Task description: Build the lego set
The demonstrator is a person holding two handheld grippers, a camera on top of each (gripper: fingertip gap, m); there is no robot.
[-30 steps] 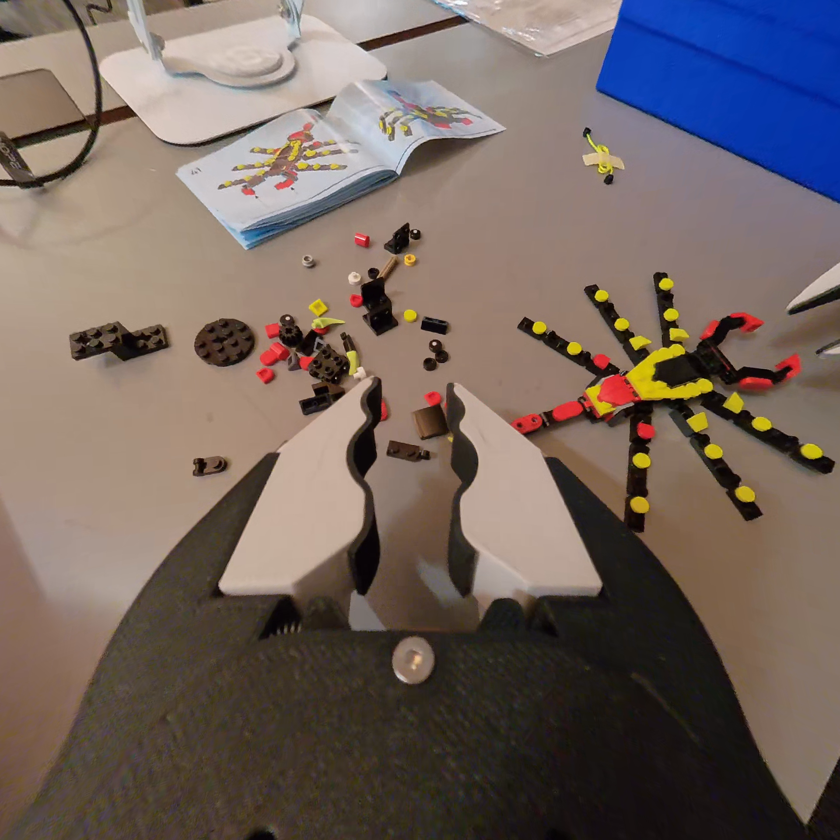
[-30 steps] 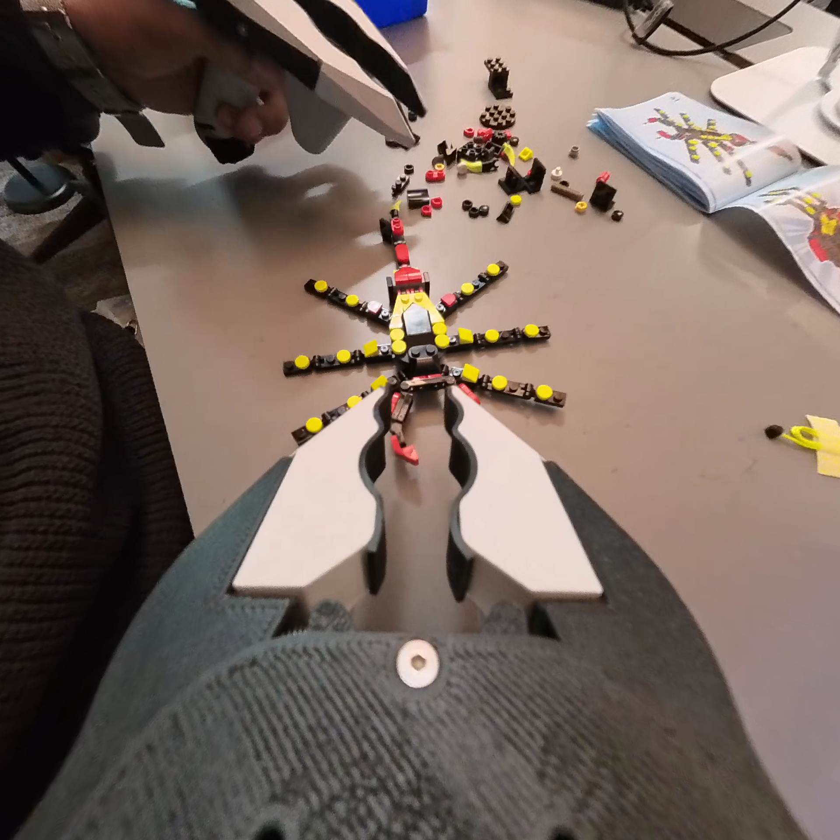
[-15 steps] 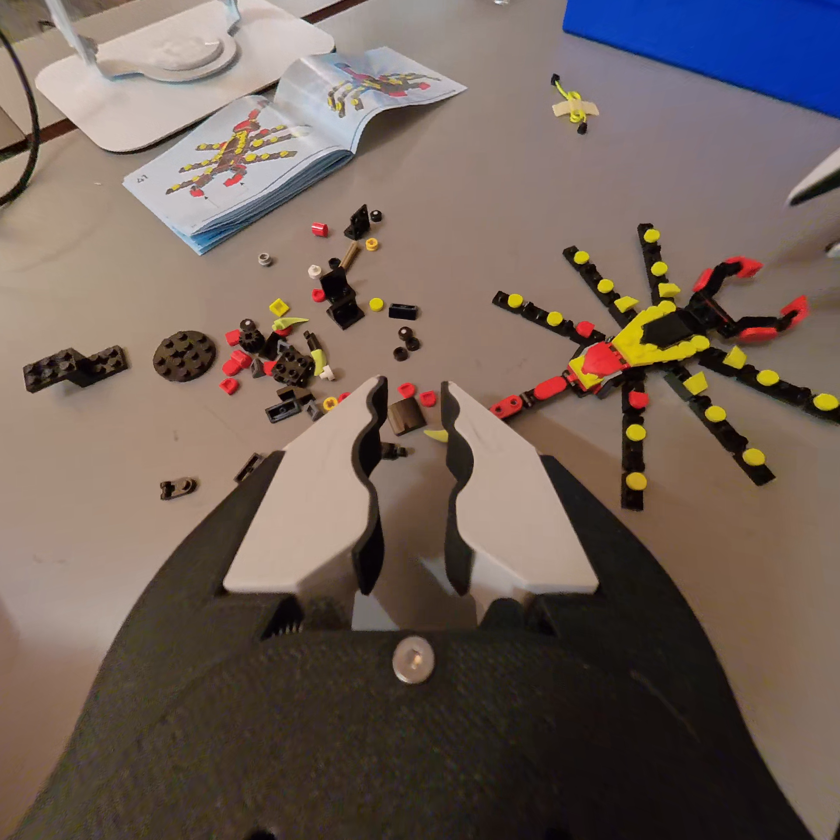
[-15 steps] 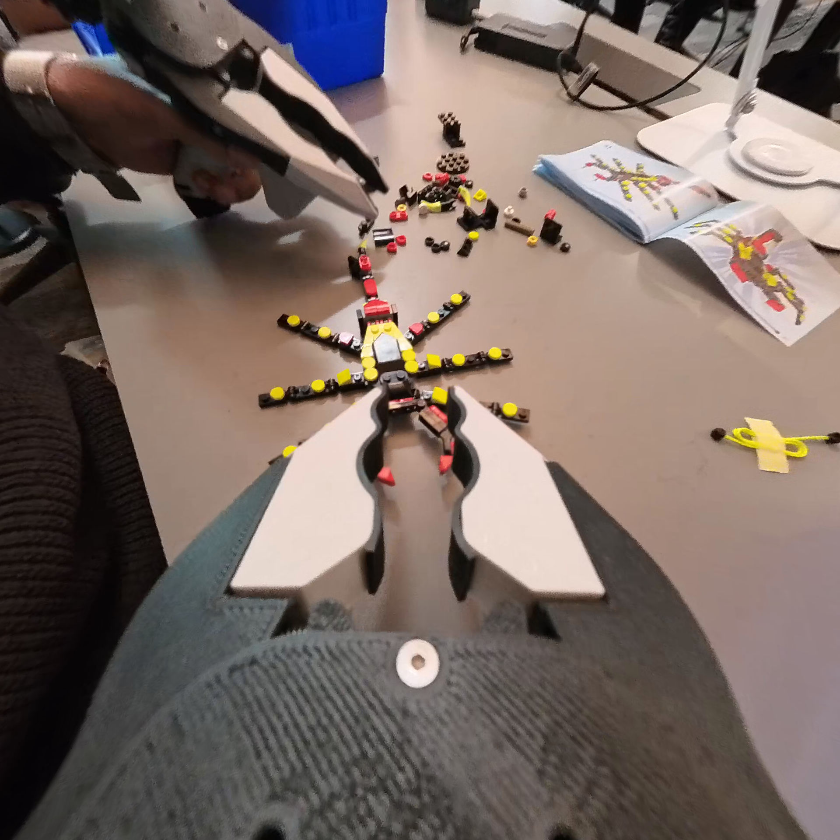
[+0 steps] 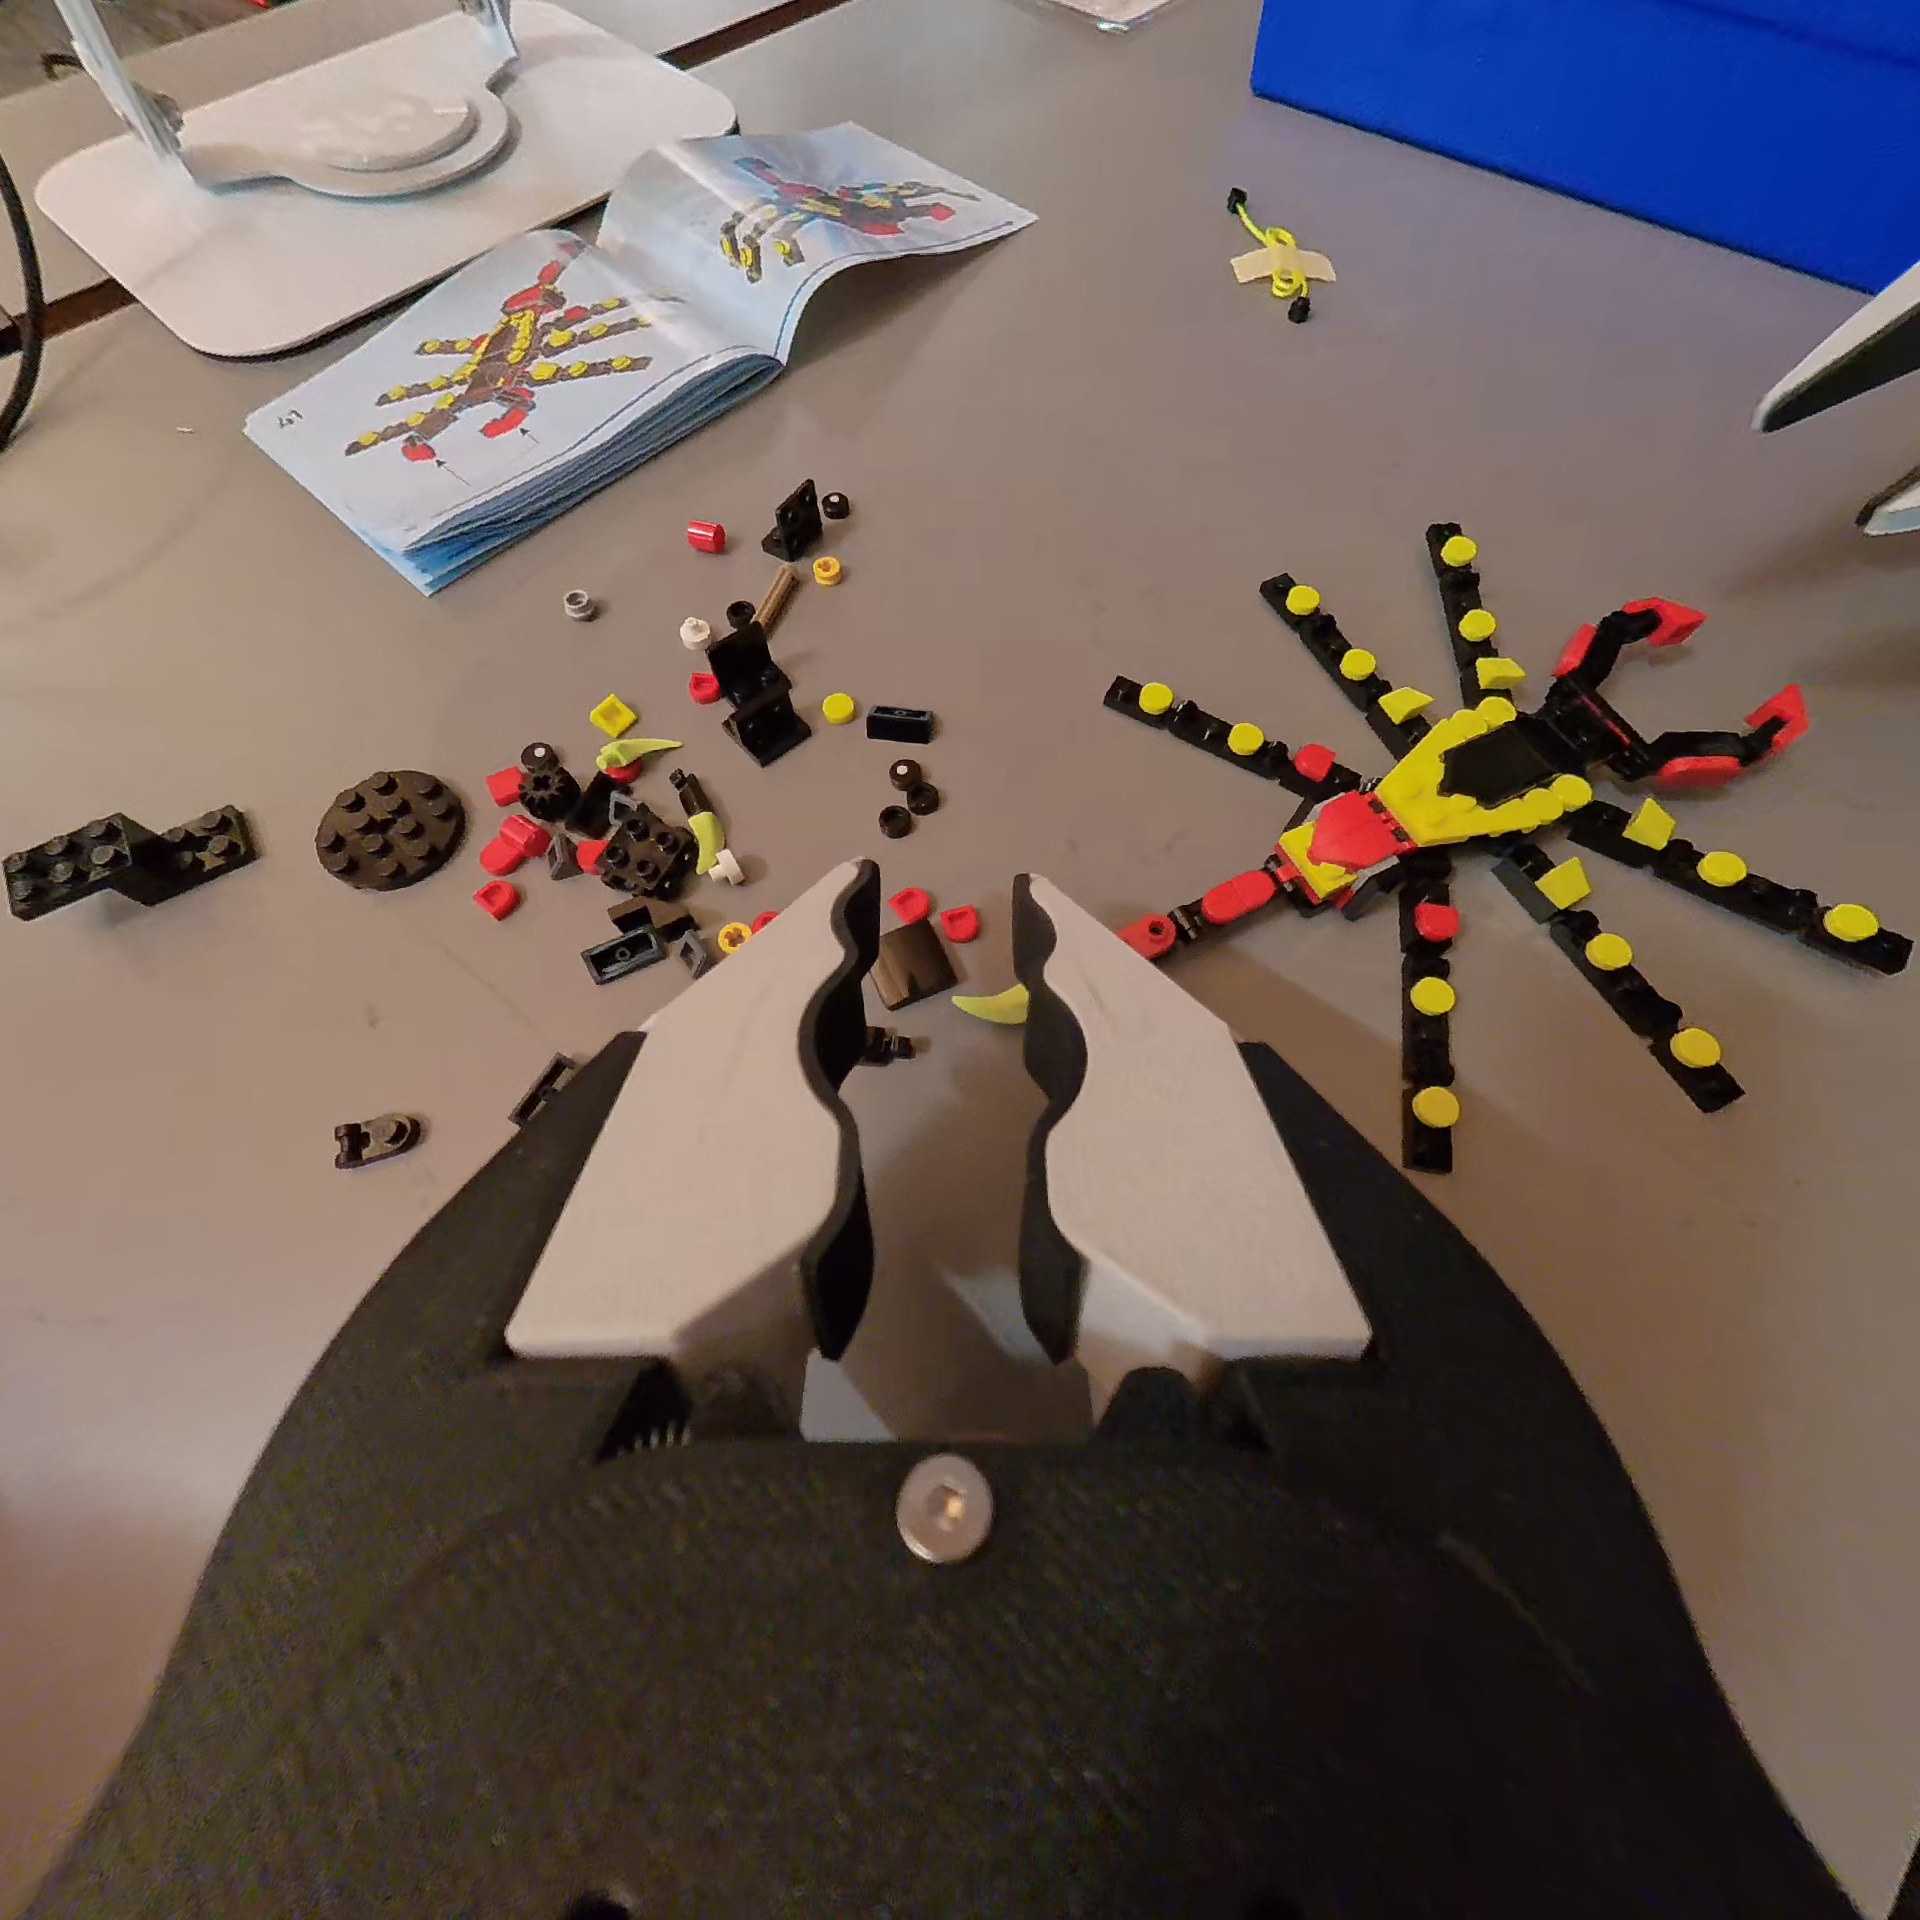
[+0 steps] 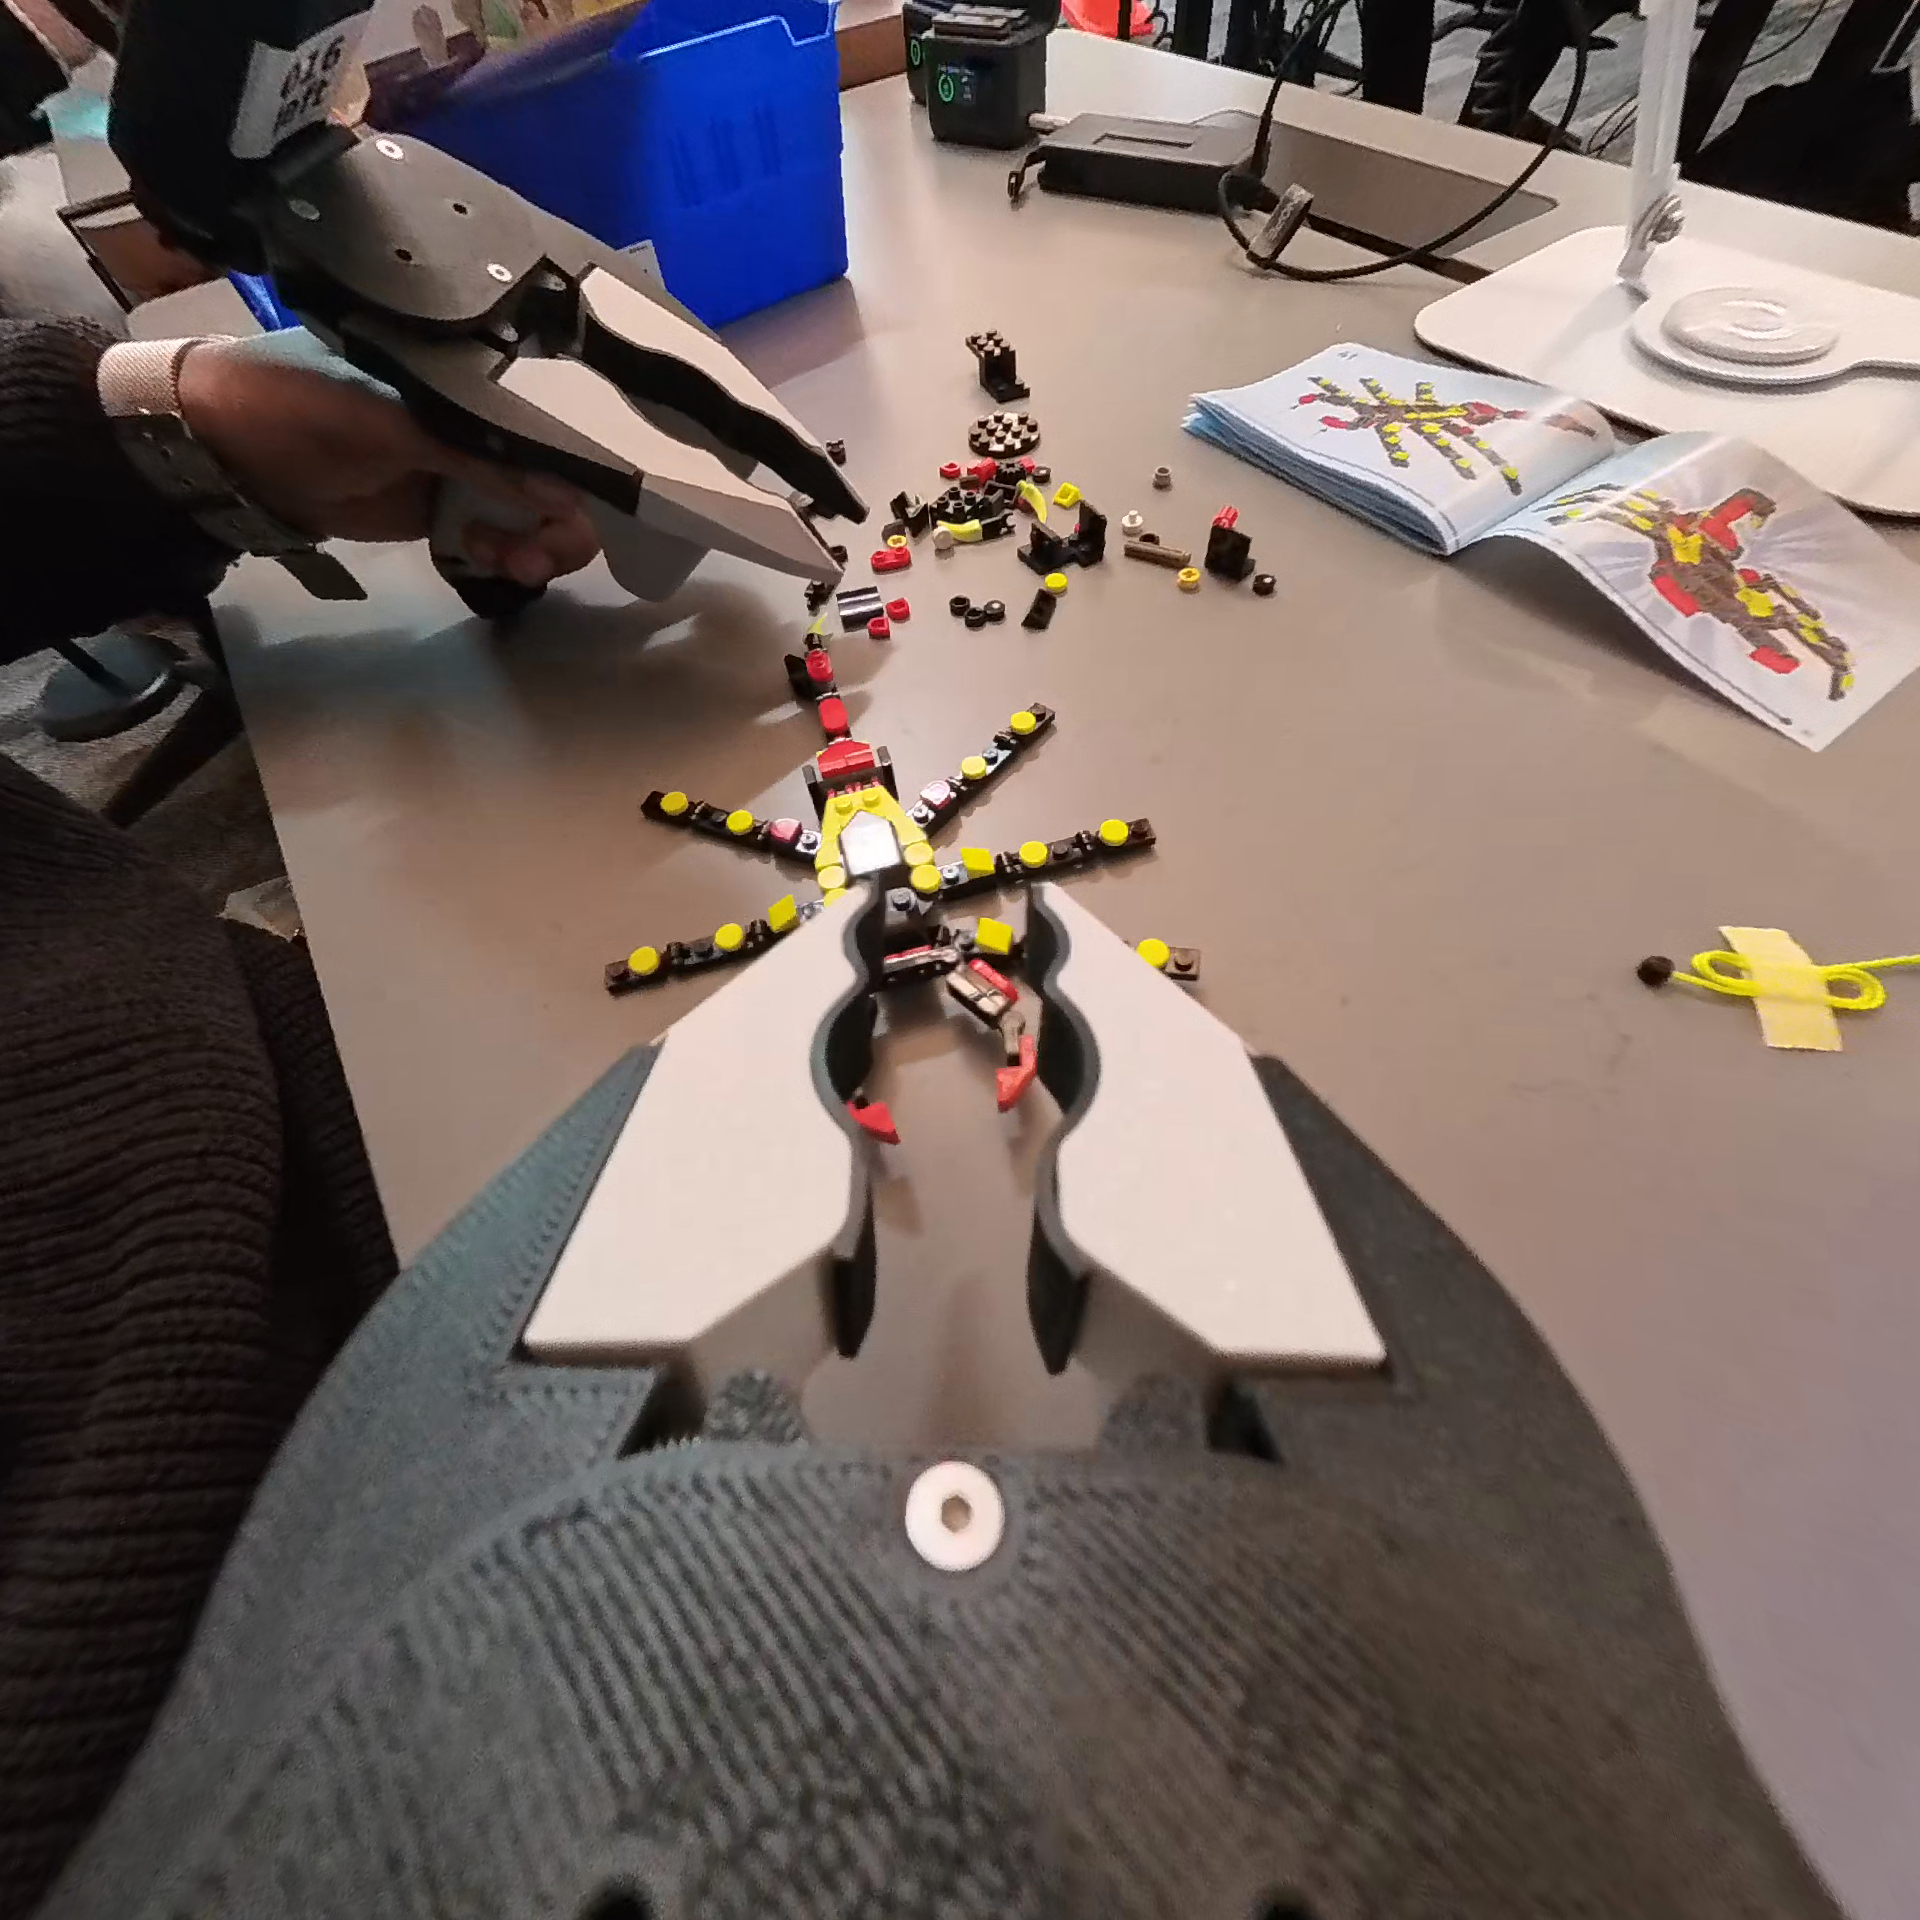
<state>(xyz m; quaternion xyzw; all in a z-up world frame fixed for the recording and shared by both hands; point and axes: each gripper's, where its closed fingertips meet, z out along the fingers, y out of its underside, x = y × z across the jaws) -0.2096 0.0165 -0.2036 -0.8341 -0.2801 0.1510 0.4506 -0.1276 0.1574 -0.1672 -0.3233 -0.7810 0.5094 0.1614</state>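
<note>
A black, yellow and red brick creature (image 5: 1475, 790) with long legs lies flat on the grey table (image 5: 1091, 436). My left gripper (image 5: 940, 883) is open and holds nothing. It hovers over loose small pieces, with a dark brown tile (image 5: 914, 966), a lime claw piece (image 5: 992, 1006) and red bits (image 5: 909, 904) showing between its fingers. My right gripper (image 6: 951, 899) is open and holds nothing. It hangs above the creature's (image 6: 868, 831) front end, whose red pincers (image 6: 1013, 1081) show between its fingers. In the left wrist view its fingertips (image 5: 1839, 364) stand clear of the creature.
A heap of loose pieces (image 5: 644, 831) lies left of the creature. An open instruction booklet (image 5: 623, 343) and a white stand base (image 5: 343, 177) lie behind it. A blue bin (image 5: 1610, 114) stands at the back. A yellow cord under tape (image 6: 1787, 982) lies to the right. The grippers' ends are close to 15 cm from one another.
My right gripper has risen and drawn back, so the pincers now sit between its fingers. My left gripper has swung slightly right over the loose pieces. Neither has taken hold of anything.
</note>
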